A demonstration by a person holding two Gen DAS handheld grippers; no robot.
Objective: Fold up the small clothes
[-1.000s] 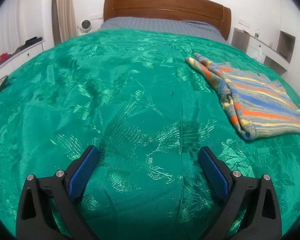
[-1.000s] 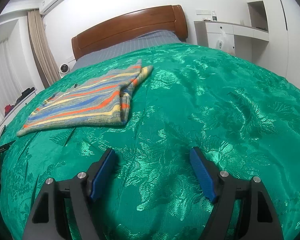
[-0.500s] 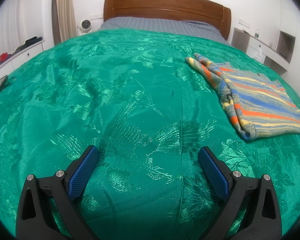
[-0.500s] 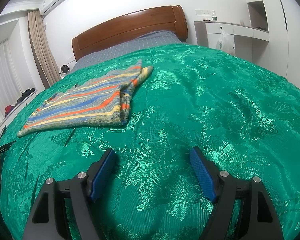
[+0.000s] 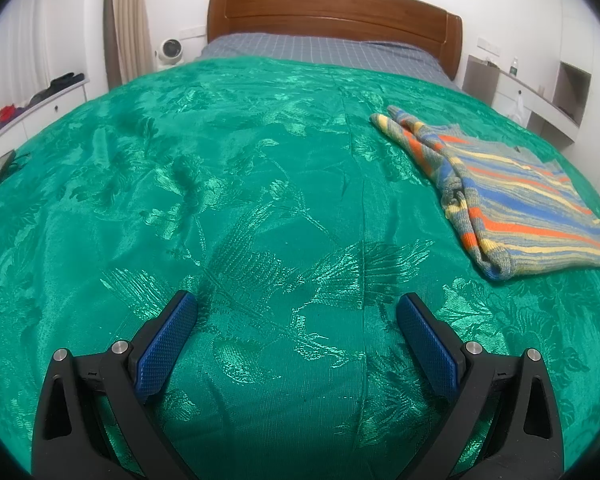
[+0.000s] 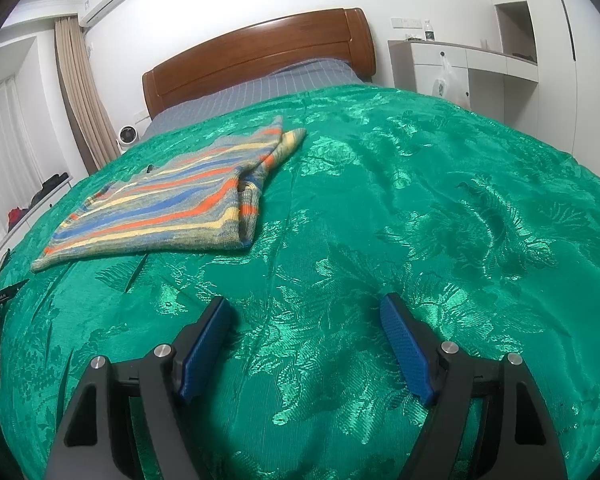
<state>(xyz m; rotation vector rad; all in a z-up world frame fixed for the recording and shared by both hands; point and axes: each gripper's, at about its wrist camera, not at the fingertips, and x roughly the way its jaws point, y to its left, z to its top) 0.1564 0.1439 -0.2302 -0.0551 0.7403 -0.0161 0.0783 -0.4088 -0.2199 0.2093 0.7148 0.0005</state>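
Observation:
A striped knit garment (image 5: 512, 196) in blue, orange, yellow and grey lies folded flat on the green bedspread (image 5: 236, 184), at the right in the left wrist view. It shows at the left in the right wrist view (image 6: 172, 212). My left gripper (image 5: 296, 312) is open and empty, low over bare bedspread, well left of the garment. My right gripper (image 6: 306, 316) is open and empty over the bedspread (image 6: 440, 200), right of and nearer than the garment.
A wooden headboard (image 5: 332, 12) and grey sheet (image 5: 320, 50) lie at the far end. A white cabinet (image 6: 460, 68) stands at the right, low drawers (image 5: 28, 116) with dark items at the left, a small fan (image 5: 171, 49) by the curtain.

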